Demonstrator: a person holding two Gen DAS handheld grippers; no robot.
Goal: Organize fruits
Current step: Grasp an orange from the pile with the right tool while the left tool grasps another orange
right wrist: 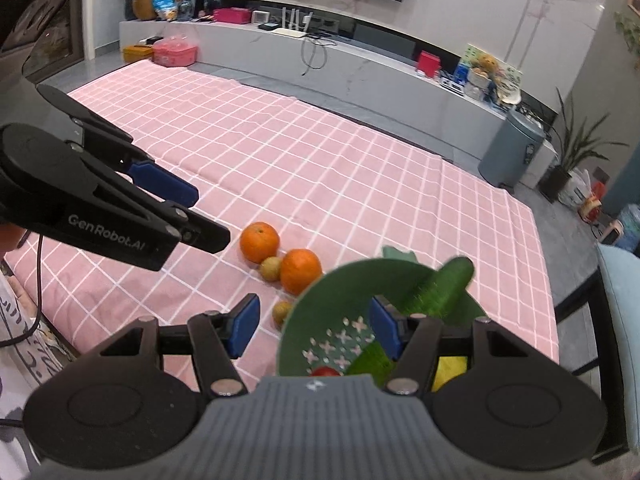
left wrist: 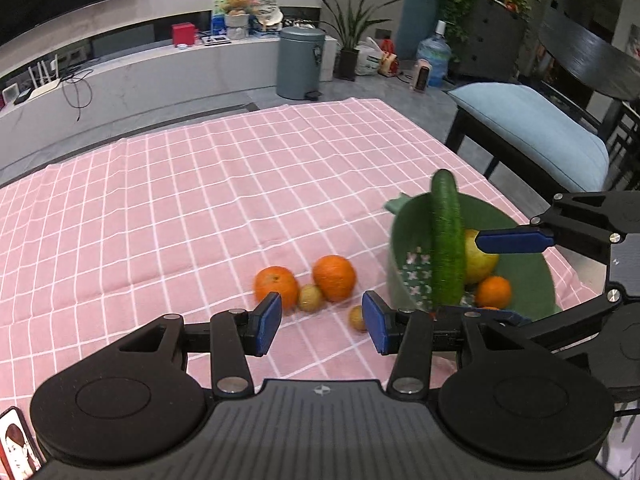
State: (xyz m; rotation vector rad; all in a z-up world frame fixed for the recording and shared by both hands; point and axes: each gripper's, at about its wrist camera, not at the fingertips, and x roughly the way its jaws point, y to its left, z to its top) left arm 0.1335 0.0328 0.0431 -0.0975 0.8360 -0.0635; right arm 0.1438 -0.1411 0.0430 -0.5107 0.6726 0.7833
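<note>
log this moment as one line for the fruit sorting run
left gripper: open, empty, above oranges | right gripper: open, over green bowl | cucumber: leaning in bowl | cloth: two oranges, two small brown fruits

The left gripper [left wrist: 322, 322] is sitting low and centred in its frame, jaws spread wide; the right gripper [right wrist: 316, 326] is likewise gaping, nothing between its fingers.

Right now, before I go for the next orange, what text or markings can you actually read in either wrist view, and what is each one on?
"GenRobot.AI": white lettering on the black finger link of the left gripper, seen from the right wrist view.
A small white emblem, no letters, on the grey body of the right gripper.
Packages on the long counter: print too small to read.
Phone screen at the lower left: shows a face, no legible text.
</note>
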